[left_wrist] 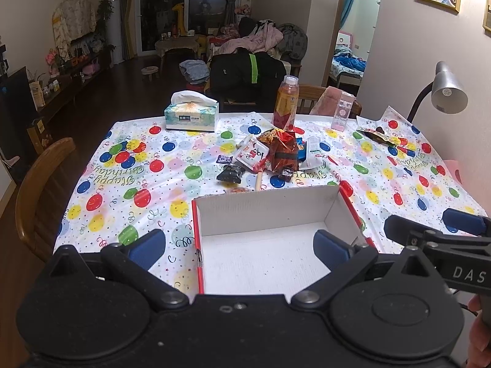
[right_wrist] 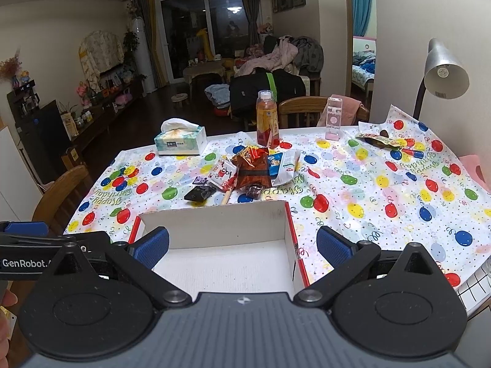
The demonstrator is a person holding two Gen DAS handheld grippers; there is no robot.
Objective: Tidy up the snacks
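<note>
Left wrist view. The left gripper [left_wrist: 239,250] hangs with its jaws spread wide and nothing between them, above the near end of the box [left_wrist: 267,211], a white, red-edged carton that holds nothing. Beyond the box's far wall lies the snack pile [left_wrist: 270,153]: a red-brown foil bag, a white packet, a dark small packet and a lollipop, all touching or overlapping. Behind the pile stand a bottle [left_wrist: 287,102] and a clear case [left_wrist: 341,111]; a tissue box [left_wrist: 191,113] sits to the far left of the box. The right gripper [left_wrist: 435,225] enters just to the right of the box, its jaws apart and holding nothing. The box probably stands nearest the person so that snacks can be drawn back into it.

Right wrist view. The right gripper [right_wrist: 242,247] is likewise wide open and unloaded, over the box's [right_wrist: 214,217] right wall. The snack pile [right_wrist: 251,168] lies just past the far wall. A further snack wrapper [right_wrist: 379,139] lies well apart to the far right, under the lamp [right_wrist: 445,73]. No snack is boxed yet; sorting appears about to begin.
</note>
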